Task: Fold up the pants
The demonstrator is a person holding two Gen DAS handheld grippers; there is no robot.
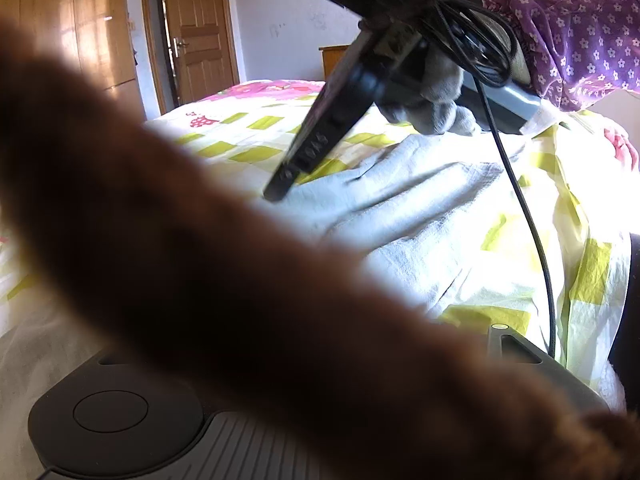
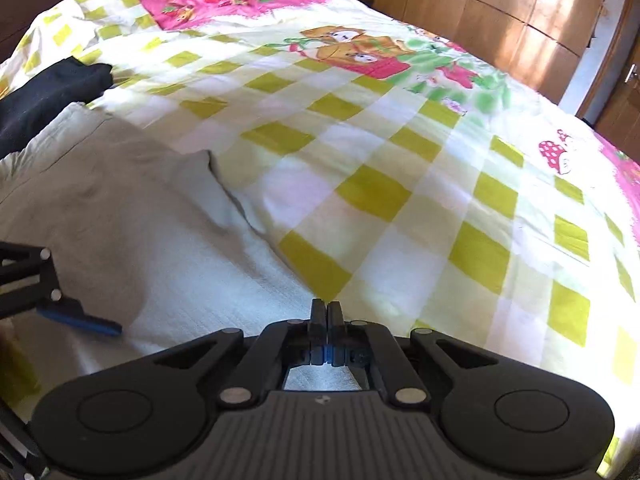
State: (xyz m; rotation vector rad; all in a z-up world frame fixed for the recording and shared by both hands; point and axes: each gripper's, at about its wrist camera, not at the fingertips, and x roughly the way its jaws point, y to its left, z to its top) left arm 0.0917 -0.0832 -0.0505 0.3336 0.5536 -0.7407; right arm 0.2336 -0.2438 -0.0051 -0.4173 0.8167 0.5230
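Observation:
Pale grey-white pants lie spread on the bed, also seen as pants in the left wrist view. My right gripper is shut, its tips pinched on the pants' edge where it meets the checked sheet. The left wrist view shows this right gripper slanting down onto the cloth, held by a gloved hand in a purple flowered sleeve. Of my left gripper only one blue-padded finger shows, resting on the pants at the left. A blurred brown shape hides its jaws in its own view.
The bed has a yellow-green checked sheet with pink cartoon prints. A dark garment lies at the pants' far left. Wooden wardrobes and a door stand beyond. A black cable hangs from the right gripper.

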